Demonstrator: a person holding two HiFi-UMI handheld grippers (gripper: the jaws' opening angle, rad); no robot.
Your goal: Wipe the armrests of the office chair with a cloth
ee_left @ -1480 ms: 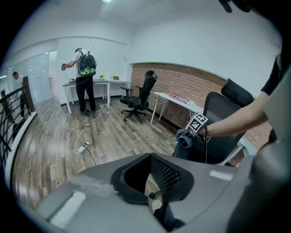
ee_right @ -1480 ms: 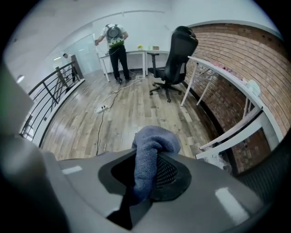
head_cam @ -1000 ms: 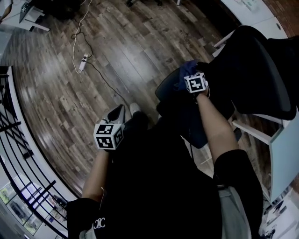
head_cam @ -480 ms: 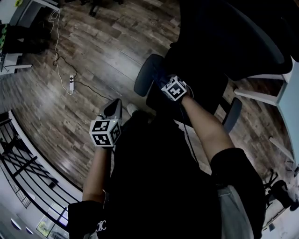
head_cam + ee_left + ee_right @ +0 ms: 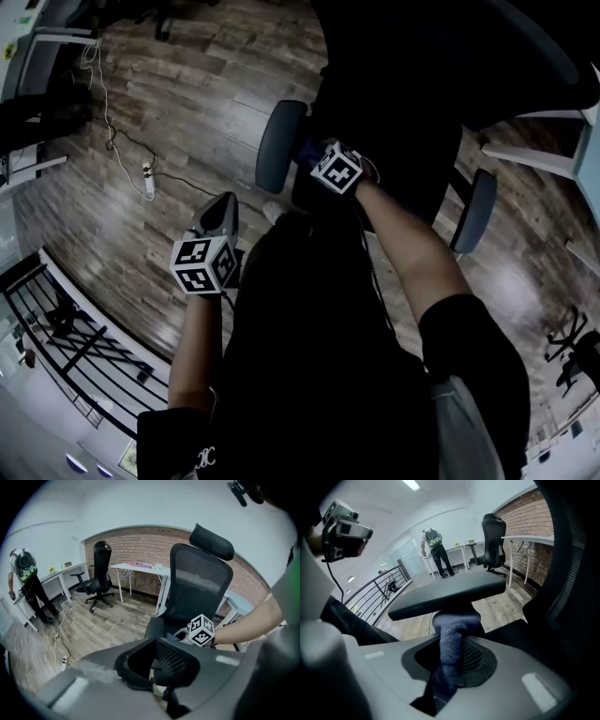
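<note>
My head view is dim. The dark clothing and the chair (image 5: pixel 450 66) merge into one black mass in the middle, and only the floor (image 5: pixel 187 112) gives back a soft sheen along its planks. The railing (image 5: pixel 75 347) bows with lens distortion at the edge. The left gripper view is far brighter, evenly lit off white walls, with black vignetted corners. The left claw (image 5: pixel 152 667), close to the lens, is soft and smeared. In the right gripper view a ceiling strip light (image 5: pixel 411 484) shines overhead, pale glare patches sit on the right claw (image 5: pixel 450 665), and the cloth (image 5: pixel 451 641) reads fairly sharp.
</note>
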